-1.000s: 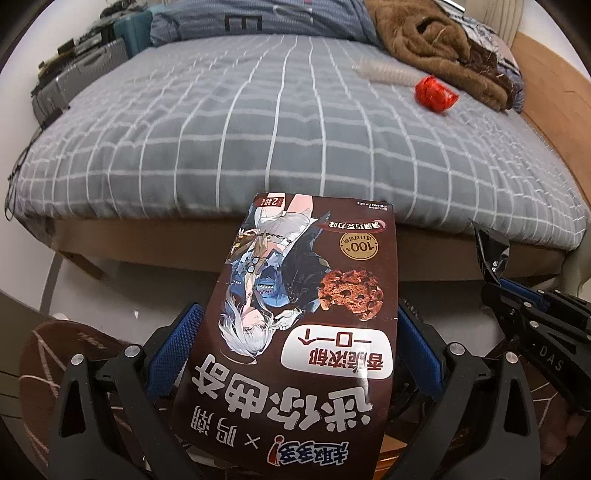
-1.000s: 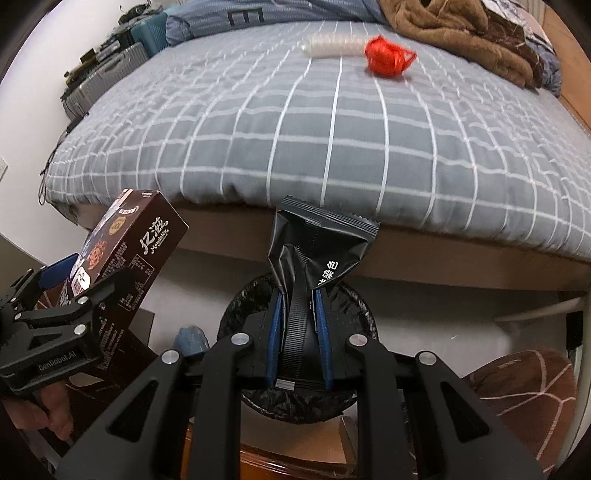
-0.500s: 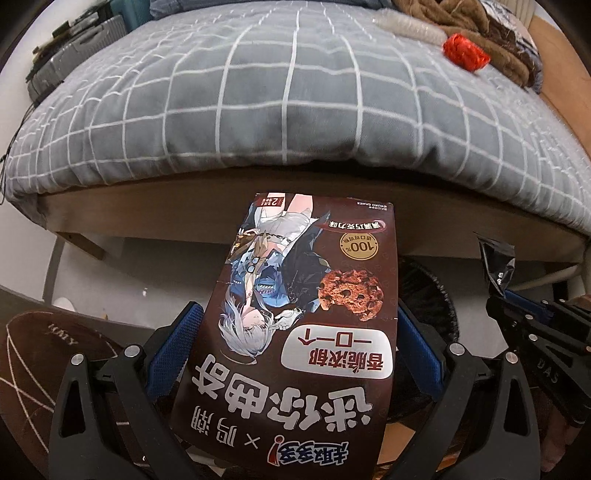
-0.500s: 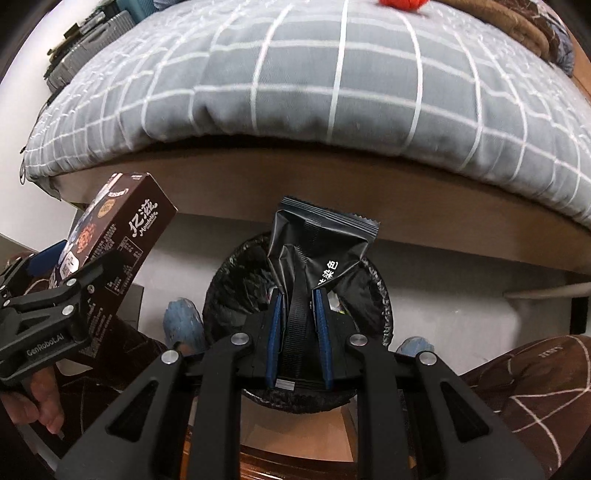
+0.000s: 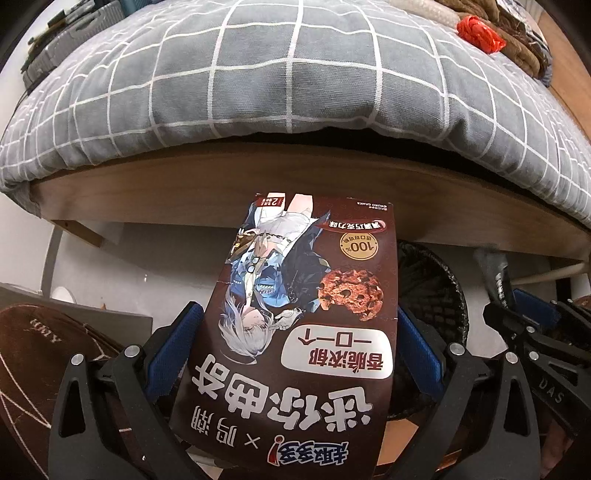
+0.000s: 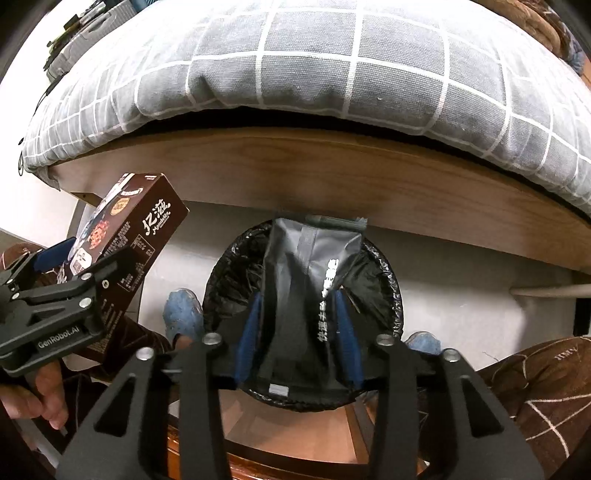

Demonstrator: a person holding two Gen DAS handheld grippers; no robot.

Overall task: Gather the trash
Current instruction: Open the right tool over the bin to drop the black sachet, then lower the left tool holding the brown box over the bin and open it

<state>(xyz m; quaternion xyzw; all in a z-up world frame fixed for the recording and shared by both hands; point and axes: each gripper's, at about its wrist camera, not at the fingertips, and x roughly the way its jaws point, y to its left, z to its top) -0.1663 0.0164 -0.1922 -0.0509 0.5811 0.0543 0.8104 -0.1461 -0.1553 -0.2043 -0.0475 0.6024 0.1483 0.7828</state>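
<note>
Left gripper [image 5: 295,354] clamps the brown cookie box [image 5: 306,321] between its blue pads [image 5: 173,347], one pad on each long side; box stands up out of the fingers, printed face toward the camera, upside down. In the right wrist view the same box [image 6: 122,251] sits at left, held off to the side of the bin, not over it.

Right gripper [image 6: 295,328] has just been opening: blue pads now stand apart from the black wrapper [image 6: 306,280], gaps on both sides. Wrapper is motion-blurred, between the fingers and directly over the mouth of the black-lined trash bin [image 6: 388,295].

Bin sits on the floor just in front of the wooden bed frame [image 6: 332,177]. A red crumpled wrapper [image 5: 480,31] lies far back on the grey checked duvet [image 5: 295,81].
</note>
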